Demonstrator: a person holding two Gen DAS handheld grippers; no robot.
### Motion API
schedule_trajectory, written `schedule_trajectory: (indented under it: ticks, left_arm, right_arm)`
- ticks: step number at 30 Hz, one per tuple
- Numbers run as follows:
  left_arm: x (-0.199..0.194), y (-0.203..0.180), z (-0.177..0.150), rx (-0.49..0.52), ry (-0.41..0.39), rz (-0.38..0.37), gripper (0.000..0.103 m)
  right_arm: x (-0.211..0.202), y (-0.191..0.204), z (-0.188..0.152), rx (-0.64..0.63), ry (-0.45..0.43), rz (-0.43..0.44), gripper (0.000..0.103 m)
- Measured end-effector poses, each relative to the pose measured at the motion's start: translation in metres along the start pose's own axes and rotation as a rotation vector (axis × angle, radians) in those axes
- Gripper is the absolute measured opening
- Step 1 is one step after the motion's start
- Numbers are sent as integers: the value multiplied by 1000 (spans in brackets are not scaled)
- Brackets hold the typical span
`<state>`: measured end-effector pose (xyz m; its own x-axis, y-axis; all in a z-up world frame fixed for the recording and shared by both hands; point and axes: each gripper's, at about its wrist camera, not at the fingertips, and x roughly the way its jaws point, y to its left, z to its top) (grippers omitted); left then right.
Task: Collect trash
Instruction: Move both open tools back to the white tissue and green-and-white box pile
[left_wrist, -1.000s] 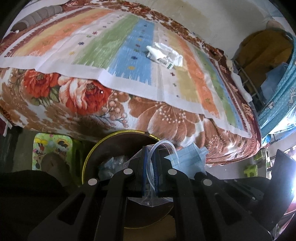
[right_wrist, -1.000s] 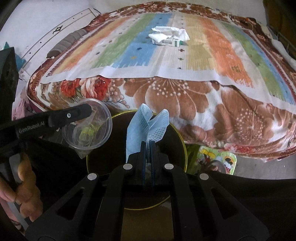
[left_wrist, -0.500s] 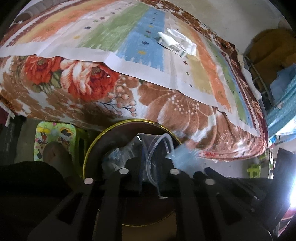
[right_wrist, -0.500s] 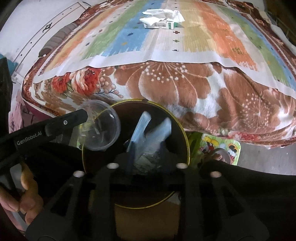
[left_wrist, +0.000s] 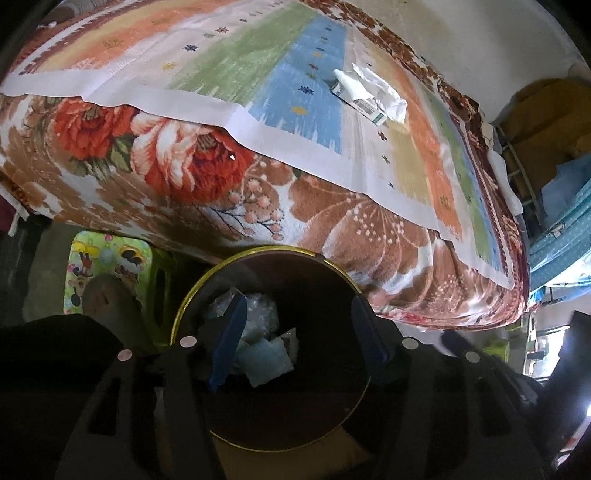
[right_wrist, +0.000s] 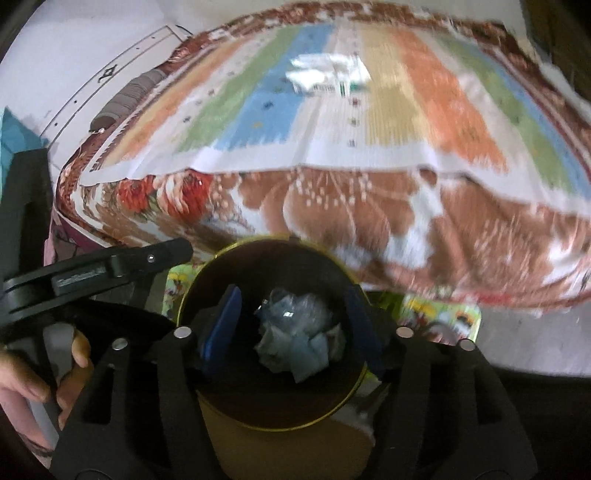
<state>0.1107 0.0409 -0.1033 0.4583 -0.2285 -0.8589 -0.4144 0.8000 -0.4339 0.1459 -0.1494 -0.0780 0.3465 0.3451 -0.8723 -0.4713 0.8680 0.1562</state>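
A round dark bin with a gold rim (left_wrist: 255, 254) (right_wrist: 354, 280) stands on the floor against the bed. Both grippers hang over its mouth. My left gripper (left_wrist: 299, 325) has its jaws opening with nothing between them; blue masks and clear plastic trash (left_wrist: 258, 347) lie in the bin below. My right gripper (right_wrist: 291, 314) is also opening with an empty gap, above the crumpled blue and clear trash (right_wrist: 299, 343). On the striped bed cover, a small white and green box under crumpled white paper (left_wrist: 369, 98) (right_wrist: 328, 75) lies far from both grippers.
The bed (left_wrist: 184, 166) with its floral blanket rises just behind the bin. A colourful plastic stool (left_wrist: 107, 269) (right_wrist: 439, 317) stands beside the bin. A person's hand (right_wrist: 33, 373) holds the left gripper's handle at the left of the right wrist view. Cluttered shelves (left_wrist: 546, 155) stand at the right.
Both grippers opened. The clear cup and tube left the left jaws and the blue mask left the right jaws; both pieces now lie in the bin.
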Motion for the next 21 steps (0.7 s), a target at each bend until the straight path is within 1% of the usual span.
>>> schedule_trajectory:
  ticks: [3,5,7,10,12,14,15,18,21]
  left_arm:
    - [-3,0,7,1,-9,3,62]
    - [-7,1,11,-4,-26,4,66]
    - [-11,2,18,-8,-39,14,72]
    - [-17,6,30,-35,-41,-7,79]
    - [-21,8,36,-52,-56,-9,85]
    - [-24,8,43,-54,-69,0,94]
    - [-25,7,46,-50,-73,1,96]
    - [-24,0,55,-6,-79,26,97]
    - [-25,-7,68,38,-89,51,97]
  right_arm:
    - [-7,0,7,-19,-30,-2,64]
    - [-10,-3,12,-18,-41,6,65]
    - [-12,-5,16,-17,-47,14,68]
    - [-15,-4,21,-25,-59,27,73]
    - [-16,-5,26,-30,-65,27,81]
    - [-17,-7,33,-31,-73,25,84]
    - [-18,-9,36,-29,-81,25,88]
    - [-21,-13,47,-29,-111,27,94]
    - [-24,-18,58,-28,-133,15,94]
